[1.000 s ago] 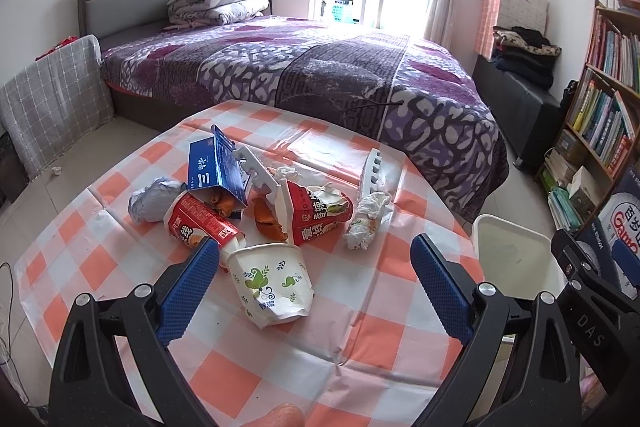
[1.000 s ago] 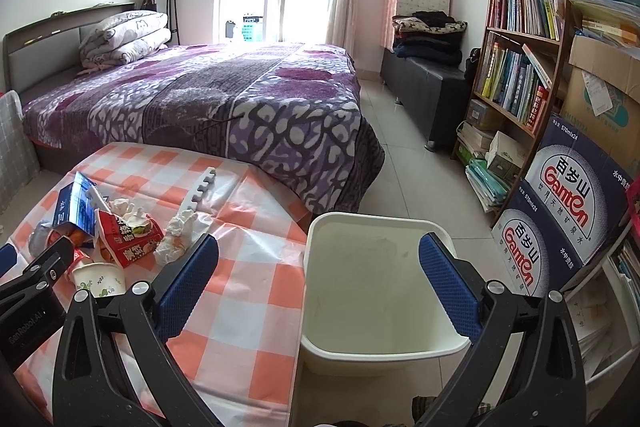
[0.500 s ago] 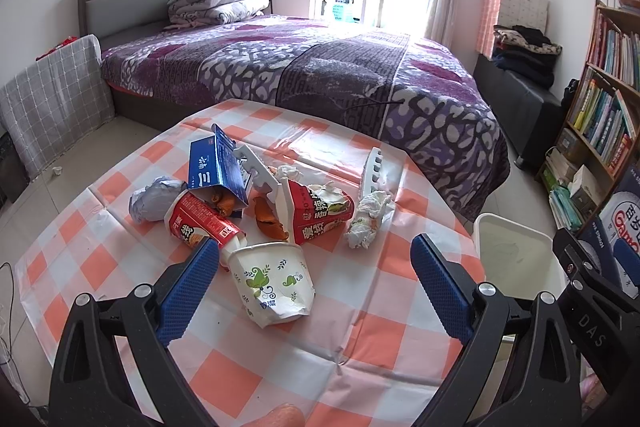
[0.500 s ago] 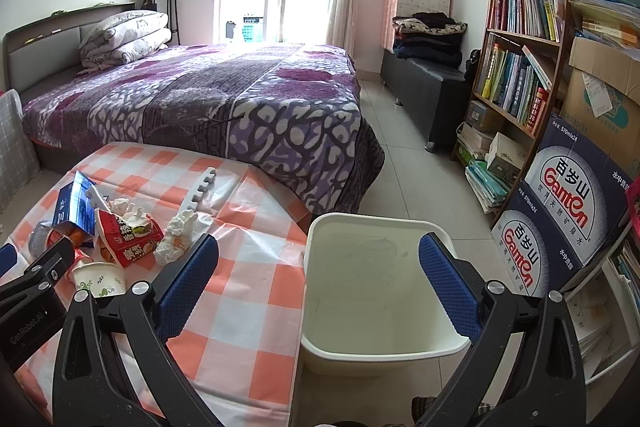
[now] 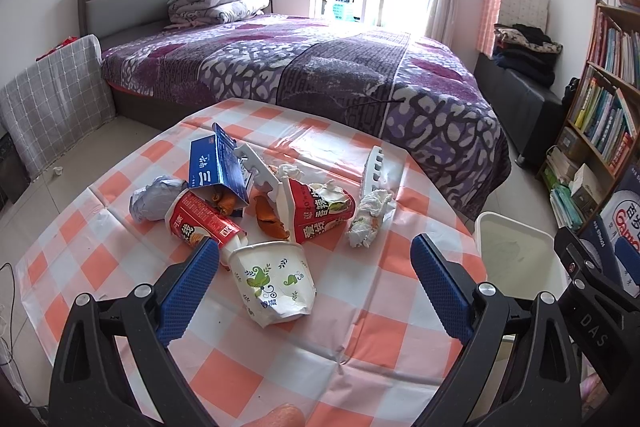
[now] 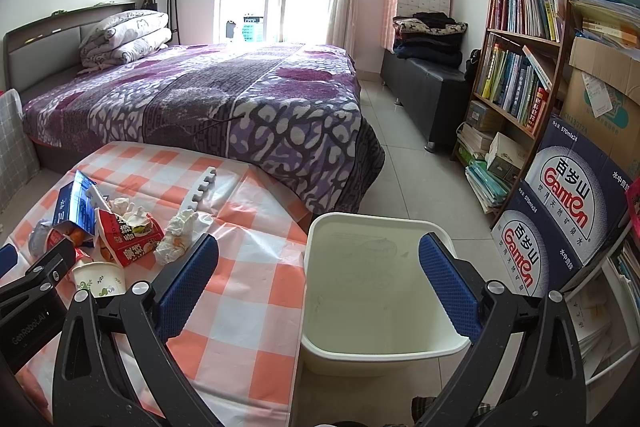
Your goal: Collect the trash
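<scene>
Two grippers we hold spread wide, gripping nothing: our left gripper [image 5: 315, 277] hovers over a paper cup [image 5: 274, 281] among trash on the checkered tablecloth [image 5: 256, 359], our right gripper [image 6: 318, 277] above the white bin [image 6: 380, 357] beside it.

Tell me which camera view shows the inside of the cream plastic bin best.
The right wrist view: the cream plastic bin sits centred between the open right gripper fingers, its bare interior and whole rim visible. The left wrist view catches only part of it at the right edge, cut off behind gripper hardware.
</scene>
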{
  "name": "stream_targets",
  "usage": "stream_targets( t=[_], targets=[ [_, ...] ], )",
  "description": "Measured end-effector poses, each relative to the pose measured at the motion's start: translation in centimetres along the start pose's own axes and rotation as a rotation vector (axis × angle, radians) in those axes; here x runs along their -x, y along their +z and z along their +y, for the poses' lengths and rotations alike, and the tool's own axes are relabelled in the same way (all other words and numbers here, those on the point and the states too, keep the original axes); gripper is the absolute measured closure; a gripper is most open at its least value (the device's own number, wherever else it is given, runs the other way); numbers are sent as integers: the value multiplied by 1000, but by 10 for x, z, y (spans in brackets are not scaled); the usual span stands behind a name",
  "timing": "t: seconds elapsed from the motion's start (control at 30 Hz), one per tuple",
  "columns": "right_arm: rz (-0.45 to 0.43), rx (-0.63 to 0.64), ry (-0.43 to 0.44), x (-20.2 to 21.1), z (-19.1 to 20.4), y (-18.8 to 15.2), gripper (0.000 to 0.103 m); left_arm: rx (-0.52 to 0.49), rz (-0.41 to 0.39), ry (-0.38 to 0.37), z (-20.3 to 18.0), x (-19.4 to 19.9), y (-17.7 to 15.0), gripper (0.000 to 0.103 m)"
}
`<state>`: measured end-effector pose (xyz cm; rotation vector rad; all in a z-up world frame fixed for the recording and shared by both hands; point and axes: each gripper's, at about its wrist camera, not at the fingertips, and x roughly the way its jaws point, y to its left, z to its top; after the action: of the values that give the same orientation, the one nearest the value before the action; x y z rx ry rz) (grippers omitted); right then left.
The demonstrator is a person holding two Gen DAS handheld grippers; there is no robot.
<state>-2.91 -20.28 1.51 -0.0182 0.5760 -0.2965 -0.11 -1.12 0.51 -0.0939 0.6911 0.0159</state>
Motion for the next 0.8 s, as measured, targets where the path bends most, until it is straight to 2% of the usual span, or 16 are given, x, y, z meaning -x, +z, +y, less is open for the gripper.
stream_targets(
  t=[0.7, 0.8],
  targets=[
    [1, -7, -10, -3, 2, -3, 7, -2, 10, 10, 1, -2, -3, 10],
    [43, -30, 4, -12, -1, -11, 7, 15, 39, 24, 8, -9, -6, 10]
  ],
)
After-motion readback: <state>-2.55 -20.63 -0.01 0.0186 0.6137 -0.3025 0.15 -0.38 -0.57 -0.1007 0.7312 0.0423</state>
